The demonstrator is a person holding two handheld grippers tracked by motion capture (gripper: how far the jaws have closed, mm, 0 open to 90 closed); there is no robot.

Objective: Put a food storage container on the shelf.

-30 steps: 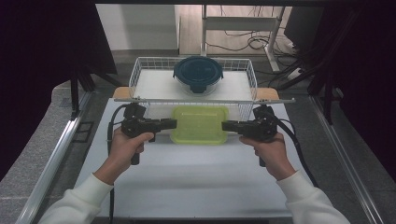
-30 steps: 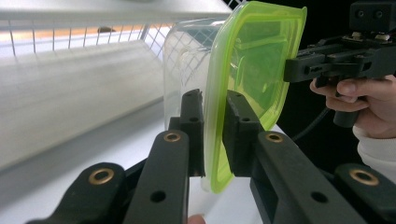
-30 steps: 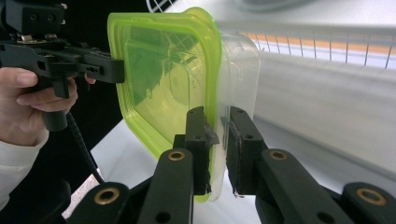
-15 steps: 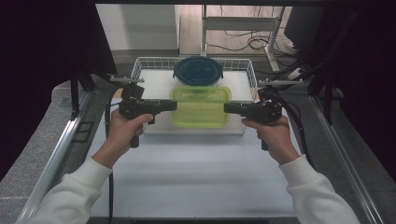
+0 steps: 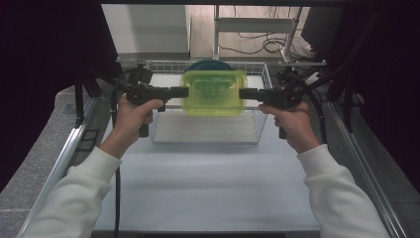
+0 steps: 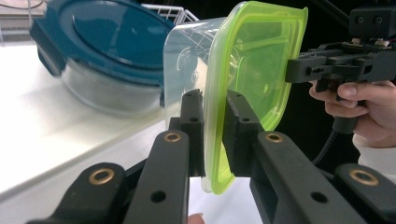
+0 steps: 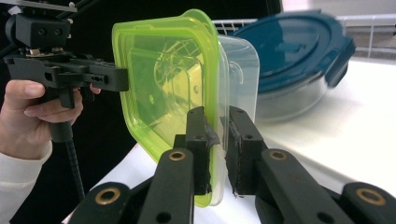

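Holding the green-lidded box (image 5: 214, 92) between us, we have it in the air above the wire basket (image 5: 257, 130), level, its long axis running straight from one gripper to the other. Our left gripper (image 5: 181, 92) is clamped on the box's left rim, jaws pinching the lid edge (image 6: 215, 135) from both sides; our right gripper (image 5: 246, 93) is clamped the same way on the opposite rim (image 7: 215, 140). Neither hand is nearer: the box sits midway. Beyond it, at the basket's far end, rests a round blue-lidded bowl (image 6: 100, 51). We judge the lowering depends on keeping the box short of that bowl and inside the basket walls.
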